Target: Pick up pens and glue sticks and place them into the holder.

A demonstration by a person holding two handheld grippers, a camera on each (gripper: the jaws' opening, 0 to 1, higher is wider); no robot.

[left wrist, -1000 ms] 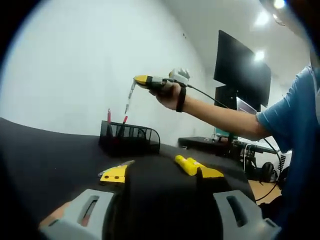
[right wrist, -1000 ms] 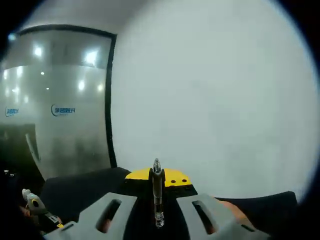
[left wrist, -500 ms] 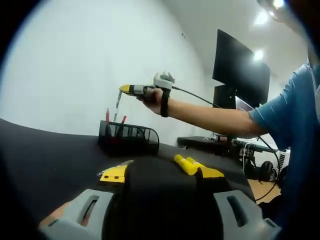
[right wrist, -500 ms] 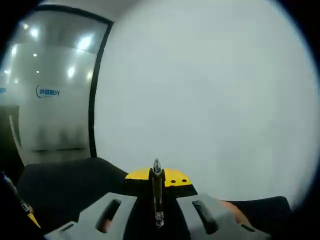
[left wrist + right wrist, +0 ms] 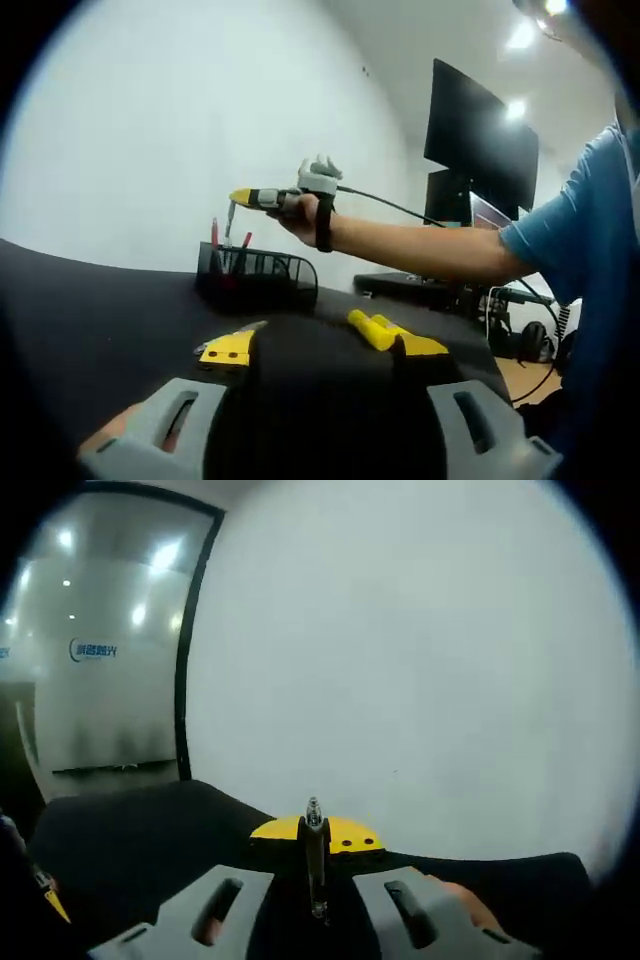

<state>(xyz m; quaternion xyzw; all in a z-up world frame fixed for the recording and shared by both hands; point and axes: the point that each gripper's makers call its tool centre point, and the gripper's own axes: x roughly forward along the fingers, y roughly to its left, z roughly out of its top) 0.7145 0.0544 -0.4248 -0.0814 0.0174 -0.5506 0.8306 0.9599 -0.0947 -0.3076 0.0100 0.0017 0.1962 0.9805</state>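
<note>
Right gripper (image 5: 240,197) now lower and closer above black mesh holder (image 5: 258,276), clamped on clear pen (image 5: 229,217) hanging tip-down over holder, red pens inside, glue sticks (image 5: 372,328) on black table (image 5: 90,320), left gripper (image 5: 320,425) jaw gap hidden, cannot tell

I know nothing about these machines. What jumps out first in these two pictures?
In the left gripper view, an outstretched arm holds the right gripper above a black mesh holder, dangling a pen over it. Red pens already stand inside. Nearer, yellow glue sticks lie on the black table.
</note>
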